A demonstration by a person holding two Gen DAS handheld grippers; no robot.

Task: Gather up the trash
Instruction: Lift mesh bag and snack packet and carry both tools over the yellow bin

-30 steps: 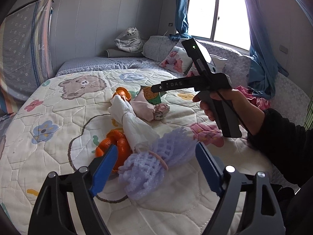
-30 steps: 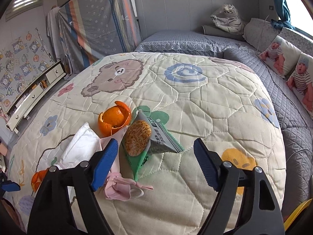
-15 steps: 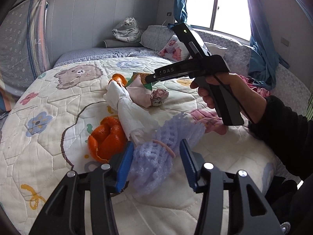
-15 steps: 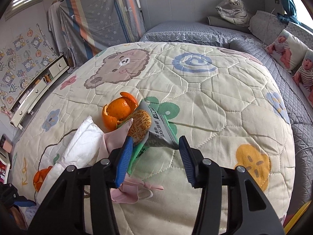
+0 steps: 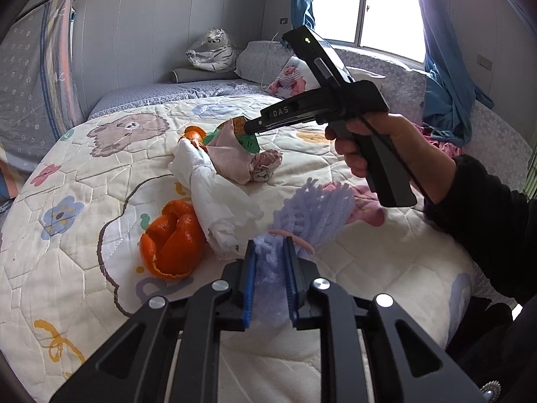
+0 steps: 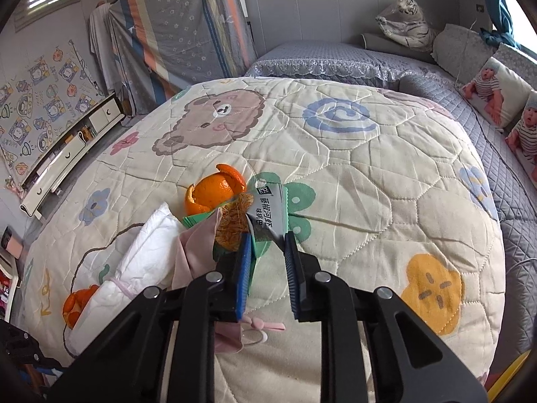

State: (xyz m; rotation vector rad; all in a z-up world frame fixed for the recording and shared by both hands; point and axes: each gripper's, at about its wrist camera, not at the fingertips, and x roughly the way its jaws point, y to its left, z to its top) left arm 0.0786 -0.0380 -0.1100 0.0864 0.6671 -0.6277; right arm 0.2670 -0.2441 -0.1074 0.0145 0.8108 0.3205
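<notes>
My left gripper (image 5: 269,252) is shut on a purple foam fruit net (image 5: 313,213) with a pink rubber band around it, just above the quilt. My right gripper (image 6: 267,238) is shut on a green and grey snack wrapper (image 6: 268,210) lying on the quilt; it also shows in the left wrist view (image 5: 248,127). More trash lies between them: an orange peel (image 5: 173,240), a white tissue (image 5: 214,198), a pink mask (image 5: 235,161) and a second orange peel (image 6: 214,193).
All lies on a cream quilt with cartoon prints (image 6: 352,168) on a bed. Grey bedding, baby-print cushions (image 6: 493,90) and a plush tiger (image 6: 406,23) lie beyond. A white drawer unit (image 6: 67,154) stands left of the bed.
Both grippers moved forward and down and closed: the left one onto the purple foam net, the right one onto the snack wrapper.
</notes>
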